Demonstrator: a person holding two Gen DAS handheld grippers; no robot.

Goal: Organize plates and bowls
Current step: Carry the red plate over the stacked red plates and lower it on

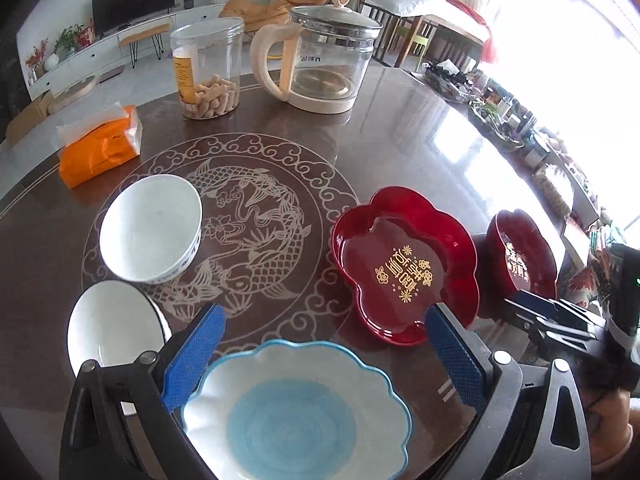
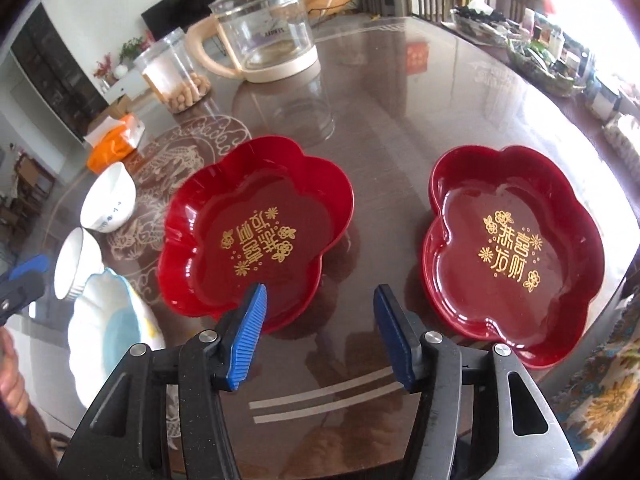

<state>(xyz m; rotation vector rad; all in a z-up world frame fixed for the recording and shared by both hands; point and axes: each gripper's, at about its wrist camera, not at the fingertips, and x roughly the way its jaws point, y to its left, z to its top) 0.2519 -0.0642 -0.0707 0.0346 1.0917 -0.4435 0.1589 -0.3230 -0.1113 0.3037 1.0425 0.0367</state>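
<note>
My left gripper (image 1: 324, 312) is open, its blue pads wide apart over a scalloped white bowl with a blue centre (image 1: 296, 412) at the table's near edge; the pads do not press on it. Two white bowls (image 1: 150, 228) (image 1: 116, 328) stand to the left on the fish-patterned disc. A red flower-shaped plate with gold lettering (image 1: 404, 268) lies to the right, and a second one (image 1: 520, 256) lies beyond it. My right gripper (image 2: 320, 292) is open above bare table between the two red plates (image 2: 256, 232) (image 2: 512, 248), holding nothing.
A glass kettle with a cream handle (image 1: 328, 64), a clear jar of snacks (image 1: 208, 68) and an orange tissue pack (image 1: 100, 148) stand at the back of the round brown table (image 1: 400, 140). Clutter (image 1: 500, 108) lines the far right edge. A hand (image 2: 12, 380) shows at the left.
</note>
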